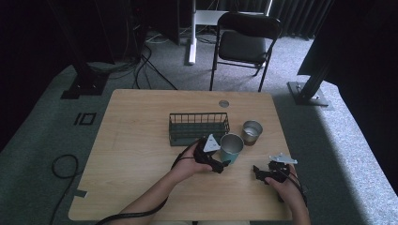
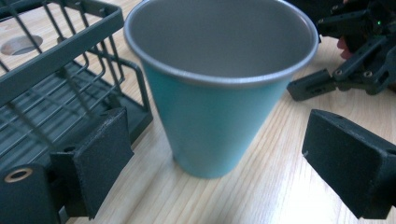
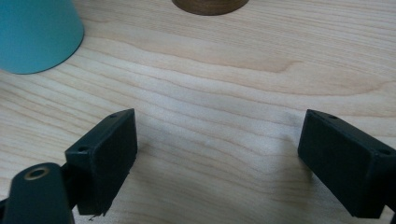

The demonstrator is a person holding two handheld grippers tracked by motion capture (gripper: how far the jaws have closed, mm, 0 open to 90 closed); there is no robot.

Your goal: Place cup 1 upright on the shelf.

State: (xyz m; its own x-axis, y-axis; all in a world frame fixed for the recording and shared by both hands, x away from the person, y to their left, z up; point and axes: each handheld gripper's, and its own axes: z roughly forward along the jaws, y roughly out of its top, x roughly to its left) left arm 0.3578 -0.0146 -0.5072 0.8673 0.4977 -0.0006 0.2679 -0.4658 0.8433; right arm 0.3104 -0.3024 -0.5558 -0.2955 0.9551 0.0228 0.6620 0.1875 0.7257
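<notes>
Teal cup is standing upright on the pale wood-grain tabletop, a smooth tapered cone with a rolled grey metal rim and a dull grey inside. It is sitting just beside the front right corner of a dark green wire basket, whose thin rods are forming an open rectangular box. In the high view the cup is resting near the middle of the tabletop, with a shorter metal cup on a brown base just to its right and the basket behind and to its left.

I am seeing my left tongs pointing at the teal cup with their black, matte, blocky pads spread wide, one on either side of it and not touching it. The right tongs are lying low over bare wood, well apart from the cup, and are gaping wide too. In the right gripper view the teal cup is being cut off at the top left, and the brown base is being cropped at the top edge.

Both forearms are coming in from the bottom, the left hand reaching forward, the right hand angling inward. The room beyond is sitting in deep shadow, so I cannot make out much past a black folding chair.
</notes>
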